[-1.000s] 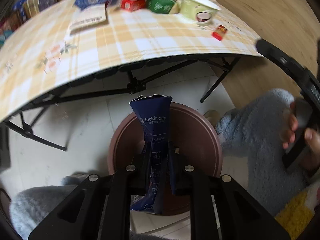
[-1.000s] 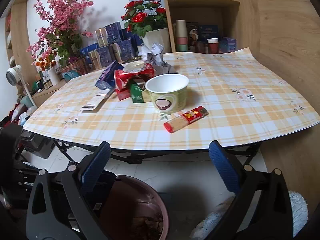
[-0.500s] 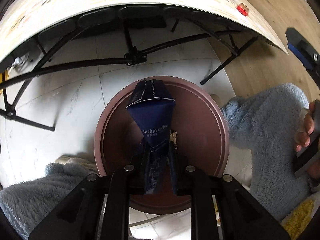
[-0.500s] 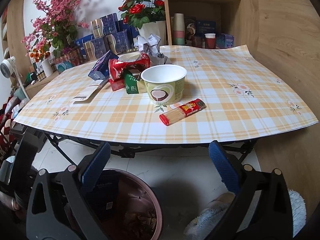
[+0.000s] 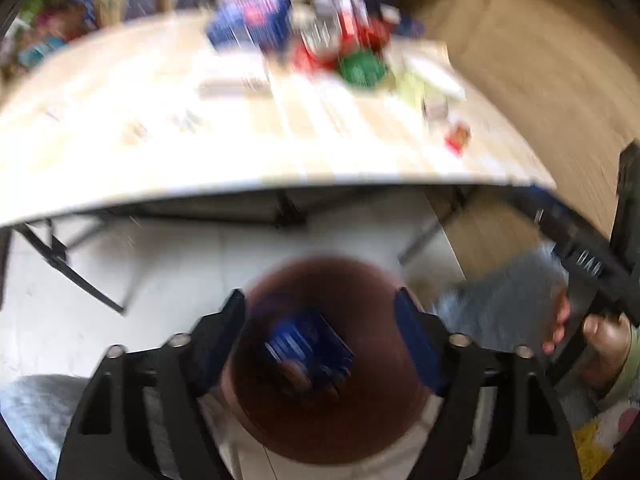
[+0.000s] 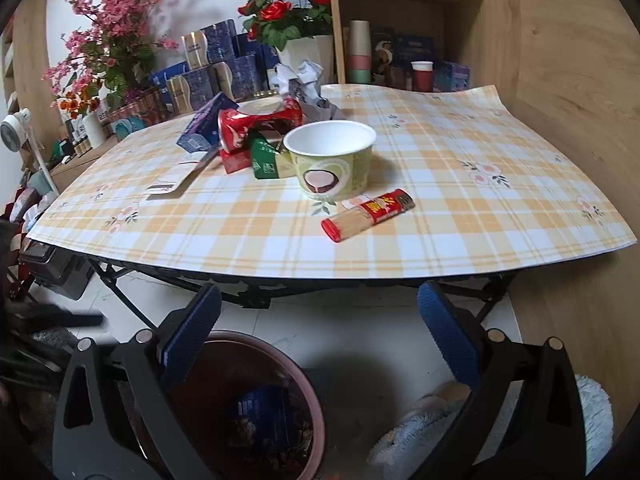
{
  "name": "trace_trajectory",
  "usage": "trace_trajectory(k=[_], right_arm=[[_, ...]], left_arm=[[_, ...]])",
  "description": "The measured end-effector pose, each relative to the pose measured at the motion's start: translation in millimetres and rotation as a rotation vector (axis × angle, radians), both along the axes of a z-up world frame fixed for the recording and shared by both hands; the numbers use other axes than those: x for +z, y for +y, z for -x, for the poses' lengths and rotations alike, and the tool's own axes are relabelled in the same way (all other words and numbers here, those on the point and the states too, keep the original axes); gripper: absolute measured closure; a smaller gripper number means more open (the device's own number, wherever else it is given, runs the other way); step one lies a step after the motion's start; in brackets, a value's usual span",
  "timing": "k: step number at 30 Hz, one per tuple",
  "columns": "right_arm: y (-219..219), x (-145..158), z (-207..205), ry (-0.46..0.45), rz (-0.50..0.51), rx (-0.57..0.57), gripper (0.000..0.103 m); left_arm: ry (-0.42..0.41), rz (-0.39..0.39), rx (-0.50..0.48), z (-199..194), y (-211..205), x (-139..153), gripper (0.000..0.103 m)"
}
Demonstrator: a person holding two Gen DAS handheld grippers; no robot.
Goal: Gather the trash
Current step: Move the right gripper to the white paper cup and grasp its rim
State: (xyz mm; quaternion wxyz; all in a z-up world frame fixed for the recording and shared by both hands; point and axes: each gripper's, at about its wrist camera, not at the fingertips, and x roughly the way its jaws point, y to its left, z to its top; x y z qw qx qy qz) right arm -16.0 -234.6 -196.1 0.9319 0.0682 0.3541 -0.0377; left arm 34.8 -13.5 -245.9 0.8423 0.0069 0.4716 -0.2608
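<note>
Left gripper (image 5: 320, 312) jaws wide apart, holding nothing, above the brown trash bin (image 5: 260, 420); view motion-blurred; blue coffee carton (image 5: 308, 346) lies inside the bin, apart from the fingers; right gripper (image 6: 318, 312) jaws wide, empty, held below the table edge, bin (image 6: 316, 408) at lower left with the carton (image 6: 260, 412) in it among dark scraps; plaid table (image 6: 480, 200) carries remaining trash: coconut paper bowl (image 6: 332, 160), toothpick tube (image 6: 368, 214) just in front of it, crushed red can (image 6: 256, 122), green carton (image 6: 266, 160) touching the bowl's left, crumpled paper (image 6: 298, 78) behind.
</note>
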Motion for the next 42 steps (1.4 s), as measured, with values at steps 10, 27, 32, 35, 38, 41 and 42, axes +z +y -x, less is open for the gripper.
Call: trace_trajectory(k=[10, 27, 32, 35, 38, 41, 42], right_arm=[[5.7, 3.8, 4.8, -0.050, -0.032, 0.053, 0.006], [-5.8, 19.2, -9.9, -0.144, 0.008, 0.122, 0.006], [-9.5, 18.7, -38.9, -0.080, 0.091, 0.155, 0.006], [-13.5, 16.1, -62.9, -0.047, 0.121, 0.156, 0.006], [-19.2, 13.5, -90.8, -0.020, 0.104, 0.143, 0.006], [-22.6, 10.2, -113.1, 0.008, 0.092, 0.128, 0.006], [-22.3, 9.1, -119.6, 0.015, 0.100, 0.121, 0.006]], left_arm=[[-0.317, 0.042, 0.212, 13.1, 32.0, 49.7, 0.006], [-0.443, 0.012, 0.288, 12.3, 42.2, 56.4, 0.006], [-0.397, -0.007, 0.289, 4.5, 39.7, 51.3, 0.006], [-0.357, -0.025, 0.302, -3.8, 38.6, 44.4, 0.006], [-0.326, -0.035, 0.309, -12.3, 35.8, 38.5, 0.006], [-0.293, -0.025, 0.308, -20.7, 33.0, 33.6, 0.006], [-0.283, -0.022, 0.308, -22.8, 32.6, 32.3, 0.006]])
